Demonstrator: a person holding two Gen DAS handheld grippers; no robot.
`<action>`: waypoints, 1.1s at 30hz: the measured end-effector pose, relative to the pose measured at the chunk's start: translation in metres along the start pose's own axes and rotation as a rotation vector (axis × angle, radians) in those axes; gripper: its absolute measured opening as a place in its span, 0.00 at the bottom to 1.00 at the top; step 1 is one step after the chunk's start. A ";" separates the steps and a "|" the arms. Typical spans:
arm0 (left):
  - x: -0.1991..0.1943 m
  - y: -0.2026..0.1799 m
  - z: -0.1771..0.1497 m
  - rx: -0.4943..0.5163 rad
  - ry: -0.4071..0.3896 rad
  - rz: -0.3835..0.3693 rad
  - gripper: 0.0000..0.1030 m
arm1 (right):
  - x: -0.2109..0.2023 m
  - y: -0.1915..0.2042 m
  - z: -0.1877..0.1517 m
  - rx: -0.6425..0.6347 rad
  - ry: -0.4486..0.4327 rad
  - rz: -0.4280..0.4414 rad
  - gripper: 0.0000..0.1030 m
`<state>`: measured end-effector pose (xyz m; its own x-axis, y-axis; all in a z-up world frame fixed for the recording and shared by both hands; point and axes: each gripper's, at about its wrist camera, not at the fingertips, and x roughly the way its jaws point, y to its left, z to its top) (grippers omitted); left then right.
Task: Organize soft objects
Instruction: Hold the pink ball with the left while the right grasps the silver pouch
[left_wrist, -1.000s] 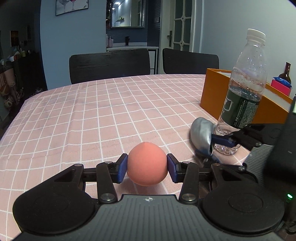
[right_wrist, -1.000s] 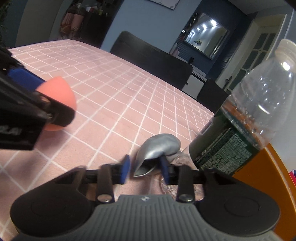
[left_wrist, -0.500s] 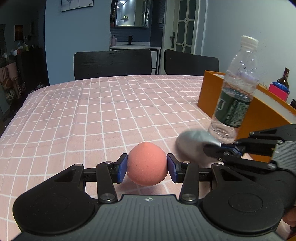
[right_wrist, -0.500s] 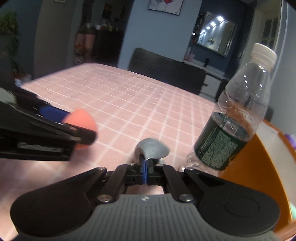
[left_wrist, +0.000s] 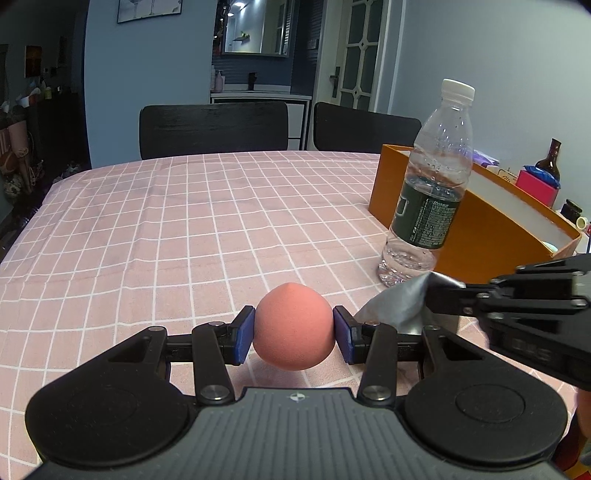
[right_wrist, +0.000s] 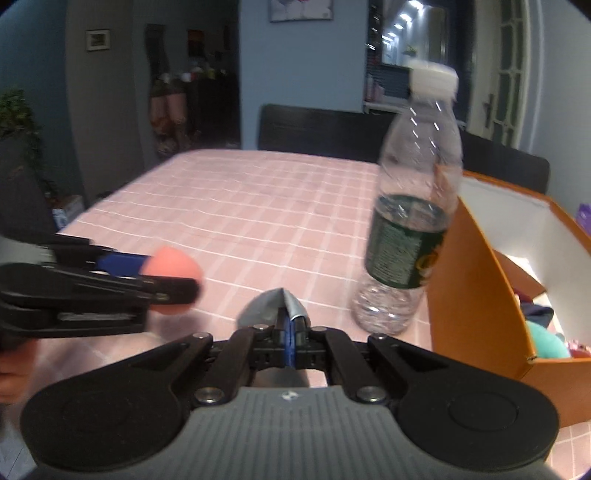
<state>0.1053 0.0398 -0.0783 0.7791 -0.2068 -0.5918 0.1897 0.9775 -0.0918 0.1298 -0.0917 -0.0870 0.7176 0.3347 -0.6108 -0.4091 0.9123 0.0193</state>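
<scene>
My left gripper is shut on a pink sponge ball and holds it above the pink checked tablecloth; the ball also shows in the right wrist view. My right gripper is shut on a squashed grey soft object, lifted off the cloth; that object shows in the left wrist view, just right of the pink ball. An open orange box with soft items inside stands to the right.
A plastic water bottle stands upright against the orange box's near corner. Two black chairs stand at the table's far edge. A brown bottle and a pink box sit beyond the orange box.
My right gripper has closed fully on the grey object, lifted it from beside the bottle and drawn back. My left gripper keeps holding the pink ball and has risen a little.
</scene>
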 end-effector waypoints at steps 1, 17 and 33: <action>0.001 -0.001 0.001 0.001 0.001 0.002 0.50 | 0.006 -0.004 -0.001 0.008 0.009 -0.017 0.00; 0.025 -0.003 -0.001 -0.003 0.033 0.021 0.50 | 0.043 -0.027 -0.015 0.138 0.050 0.028 0.55; 0.019 0.020 -0.005 -0.046 0.033 0.085 0.50 | 0.051 0.013 -0.011 0.066 0.091 0.194 0.68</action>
<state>0.1214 0.0557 -0.0954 0.7709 -0.1220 -0.6252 0.0956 0.9925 -0.0759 0.1552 -0.0654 -0.1266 0.5739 0.4850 -0.6598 -0.4945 0.8475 0.1929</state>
